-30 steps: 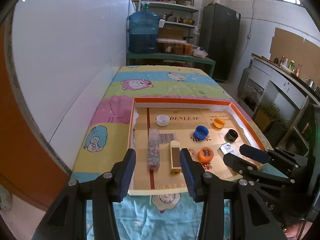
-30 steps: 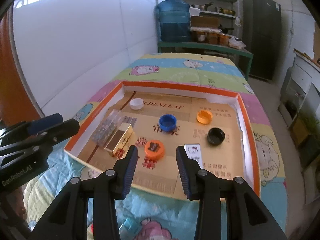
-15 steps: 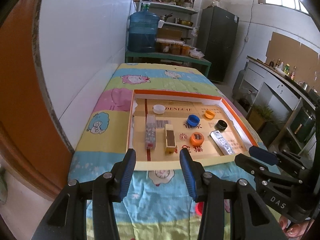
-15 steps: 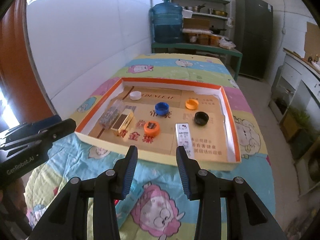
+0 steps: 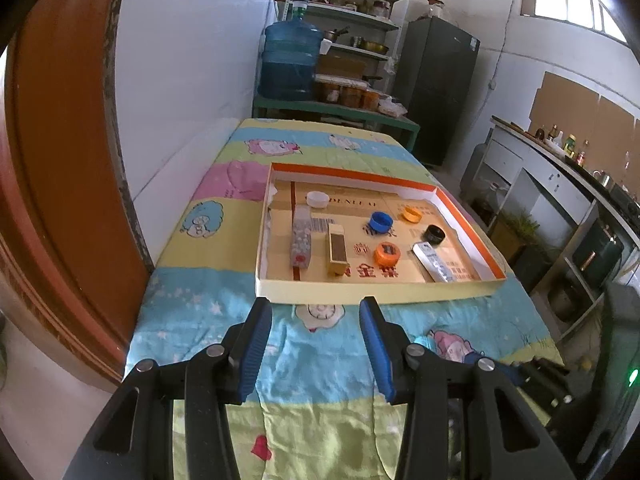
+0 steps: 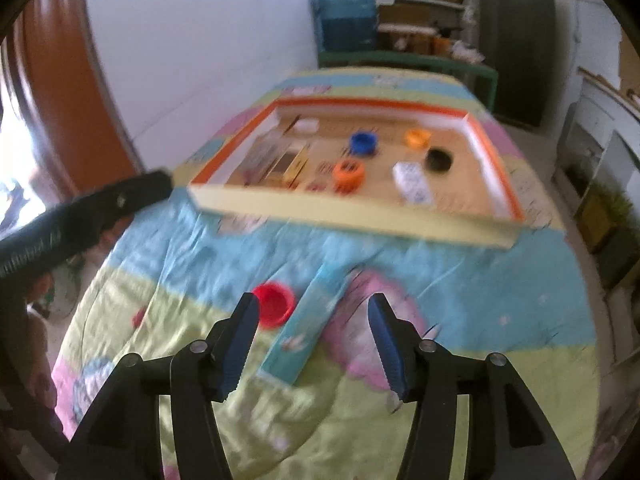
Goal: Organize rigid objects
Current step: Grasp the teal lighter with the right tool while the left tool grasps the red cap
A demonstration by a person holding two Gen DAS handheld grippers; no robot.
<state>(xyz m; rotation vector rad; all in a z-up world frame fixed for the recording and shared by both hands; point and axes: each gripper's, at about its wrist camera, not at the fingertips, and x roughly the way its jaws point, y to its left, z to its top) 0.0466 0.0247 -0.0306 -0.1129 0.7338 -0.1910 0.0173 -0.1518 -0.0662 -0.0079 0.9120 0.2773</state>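
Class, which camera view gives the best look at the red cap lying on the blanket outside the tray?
The right wrist view: the red cap lies in plain sight on the blanket, near the open right gripper, though motion-blurred. The left wrist view shows none of it, only the tray and bedding.

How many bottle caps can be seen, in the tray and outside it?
6. Five in the tray: white cap, blue cap, small orange cap, black cap, large orange cap. A red cap lies on the cloth.
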